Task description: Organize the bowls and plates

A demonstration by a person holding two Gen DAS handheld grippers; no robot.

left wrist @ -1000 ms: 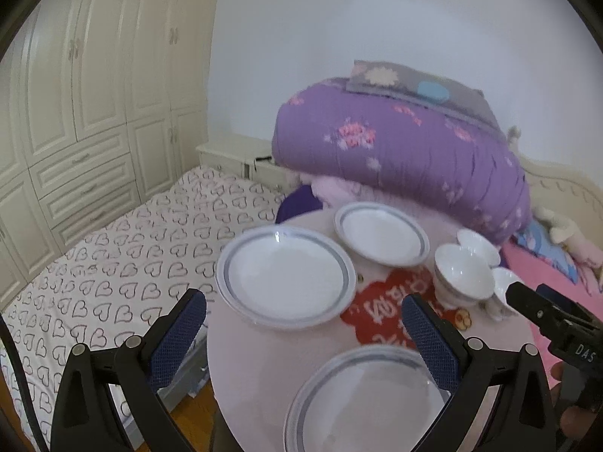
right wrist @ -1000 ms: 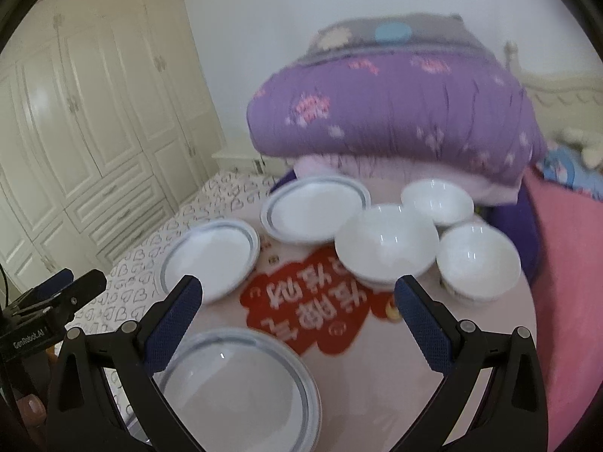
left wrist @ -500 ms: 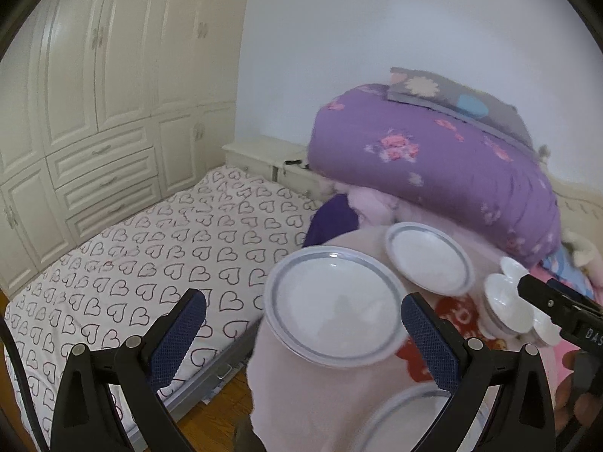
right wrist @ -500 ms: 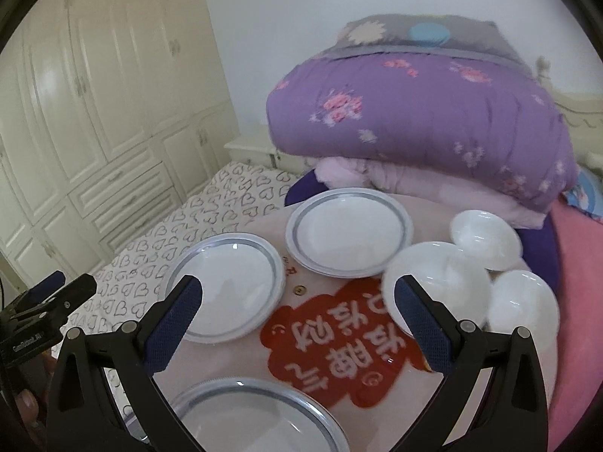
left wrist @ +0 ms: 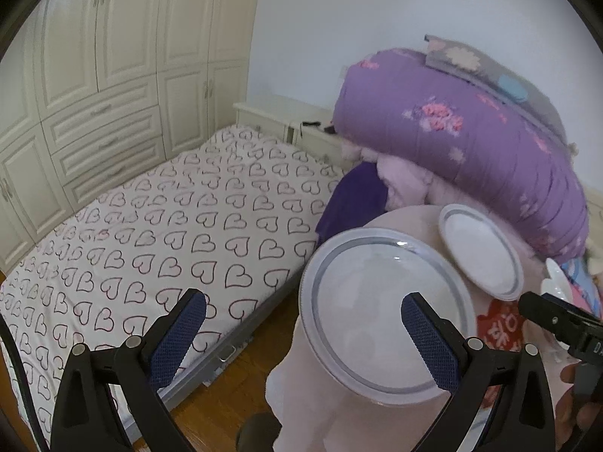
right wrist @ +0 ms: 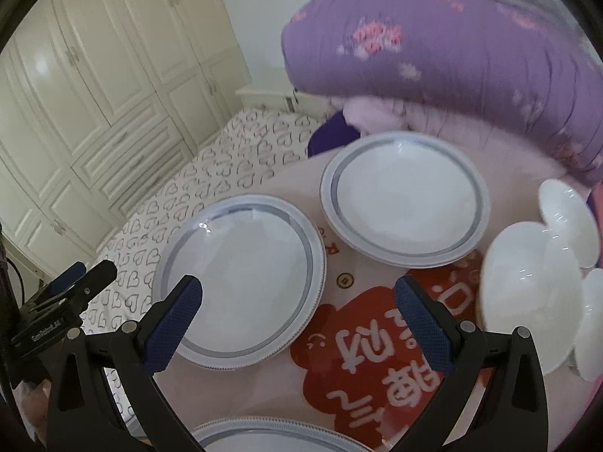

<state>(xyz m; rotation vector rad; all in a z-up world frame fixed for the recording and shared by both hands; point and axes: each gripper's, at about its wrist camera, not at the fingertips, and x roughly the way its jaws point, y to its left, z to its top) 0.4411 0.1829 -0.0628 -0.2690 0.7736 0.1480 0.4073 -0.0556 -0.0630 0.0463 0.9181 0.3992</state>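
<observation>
While the blue-rimmed plate is lying at the pink tabletop's edge nearest the heart-print bed, the right gripper is hovering over it, fingers spread and empty. The left gripper, also spread, is straddling its bed-side rim.

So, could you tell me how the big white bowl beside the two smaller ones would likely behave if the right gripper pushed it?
The big white bowl looks glazed and rigid, so probably slippery and breakable. It sits close against two small bowls, so a push would likely knock them. The open right gripper is not touching it.
</observation>
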